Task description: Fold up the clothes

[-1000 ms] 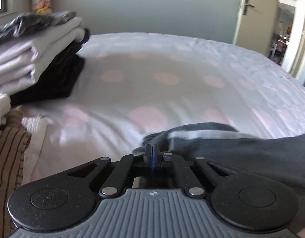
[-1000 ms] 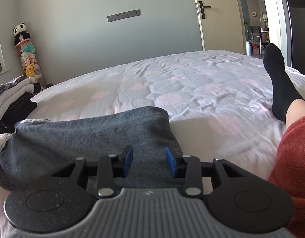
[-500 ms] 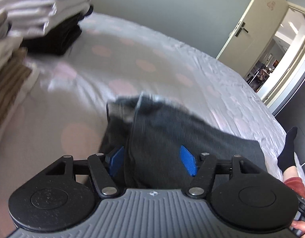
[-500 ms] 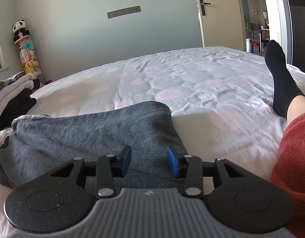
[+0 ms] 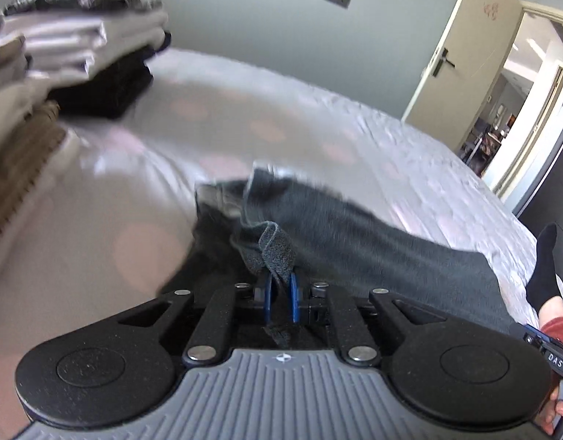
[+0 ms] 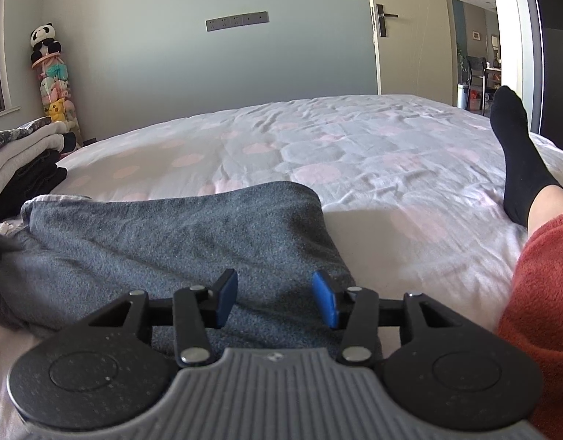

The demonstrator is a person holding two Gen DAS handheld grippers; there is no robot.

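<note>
A dark grey fleece garment (image 5: 373,242) lies across the spotted bed sheet (image 5: 318,135). My left gripper (image 5: 279,289) is shut on a fold of the grey garment's edge, which stands up between the blue pads. In the right wrist view the same garment (image 6: 164,234) lies flat in front of me. My right gripper (image 6: 274,295) is open and empty, its blue pads just above the garment's near edge.
A stack of folded clothes (image 5: 76,51) sits at the bed's left side, also in the right wrist view (image 6: 21,161). The person's leg in a black sock (image 6: 516,161) and red sleeve (image 6: 538,311) lie at right. An open door (image 6: 409,29) stands behind.
My left gripper was shut one second ago, opened over the grey garment, and has now closed on a fold of its edge. The right gripper stayed open and hardly moved.
</note>
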